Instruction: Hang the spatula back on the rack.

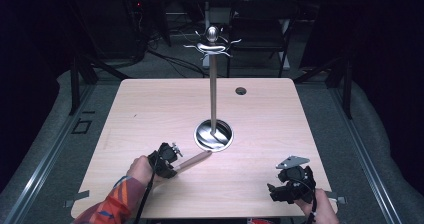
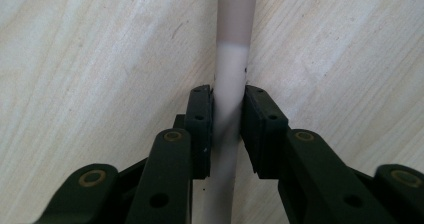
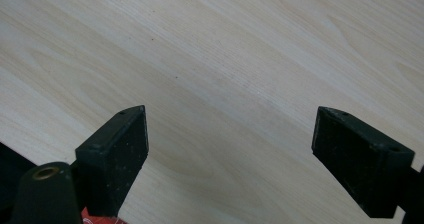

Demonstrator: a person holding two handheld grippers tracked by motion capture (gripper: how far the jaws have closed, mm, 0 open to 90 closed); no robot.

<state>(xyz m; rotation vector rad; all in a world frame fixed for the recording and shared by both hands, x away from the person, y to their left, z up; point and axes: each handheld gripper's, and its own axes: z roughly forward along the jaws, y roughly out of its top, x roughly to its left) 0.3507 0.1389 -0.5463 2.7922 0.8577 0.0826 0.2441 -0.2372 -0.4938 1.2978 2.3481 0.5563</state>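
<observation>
A pale wooden rod (image 1: 192, 160) lies on the light wood table (image 1: 150, 109), pointing up-right toward a round metal base. My left gripper (image 1: 169, 160) is shut on the rod (image 2: 229, 84), its two black pads (image 2: 200, 119) pressing the rod from both sides just above the tabletop. A metal stand with a round shiny base (image 1: 214, 135), a tall thin pole (image 1: 213, 91) and curled hooks at its top (image 1: 212, 43) rises from the table's middle. Near the front right edge my right gripper (image 1: 276, 191) stands open over bare wood (image 3: 235, 69), nothing between its jaws.
A small round cable hole (image 1: 241, 90) sits at the table's far right. A dark chair (image 1: 260, 24) and cables stand on the floor beyond the far edge. Metal floor rails (image 1: 45, 164) run along both sides of the table.
</observation>
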